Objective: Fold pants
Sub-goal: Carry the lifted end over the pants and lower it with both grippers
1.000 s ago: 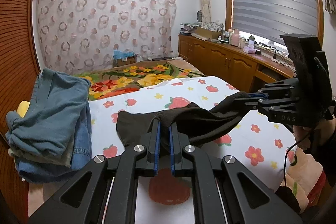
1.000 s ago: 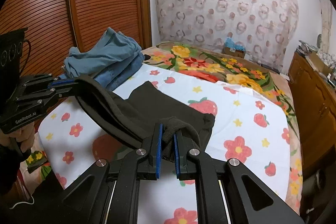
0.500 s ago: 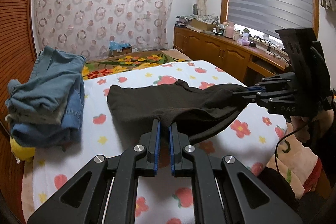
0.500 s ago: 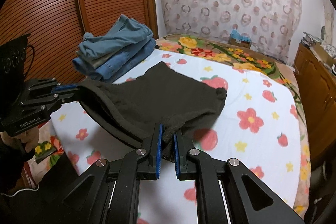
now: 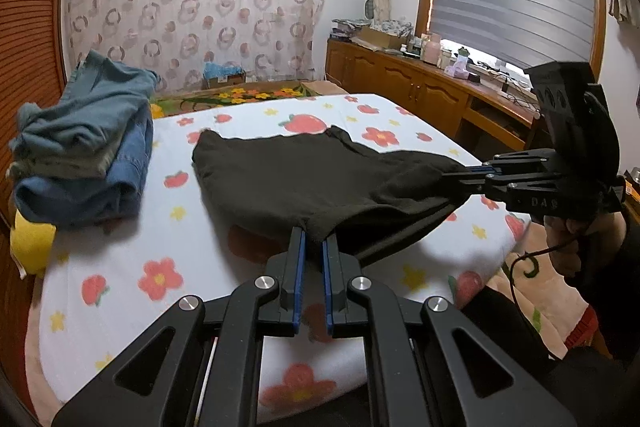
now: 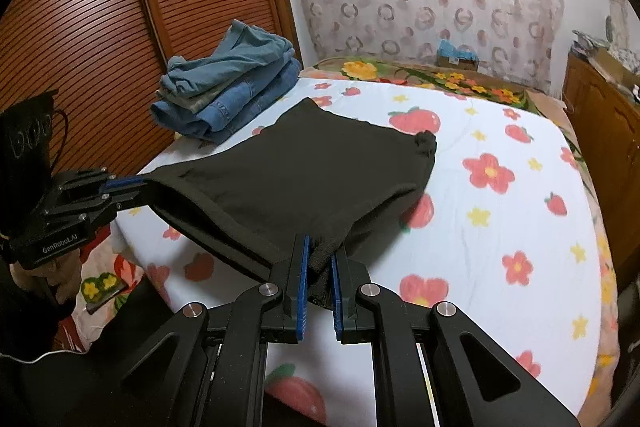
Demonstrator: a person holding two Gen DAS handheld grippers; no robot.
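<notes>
The dark brown pants (image 5: 304, 175) lie spread on the flowered bed sheet (image 5: 132, 259), far end flat, near edge lifted. My left gripper (image 5: 314, 239) is shut on the near edge at one corner. My right gripper (image 6: 320, 251) is shut on the near edge at the other corner. In the left wrist view the right gripper (image 5: 476, 171) shows at the right, pinching the pants. In the right wrist view the left gripper (image 6: 128, 183) shows at the left, and the pants (image 6: 320, 167) stretch taut between the two.
A pile of folded jeans and blue clothes (image 5: 84, 143) sits on the bed's left side, also in the right wrist view (image 6: 232, 83). A wooden cabinet (image 5: 420, 95) stands to the right, a slatted wardrobe door (image 6: 100, 27) to the left. A yellow item (image 5: 30, 243) lies under the pile.
Both grippers have pulled the pants back toward the bed's near edge and lowered them. The fabric has spread out flatter on the sheet.
</notes>
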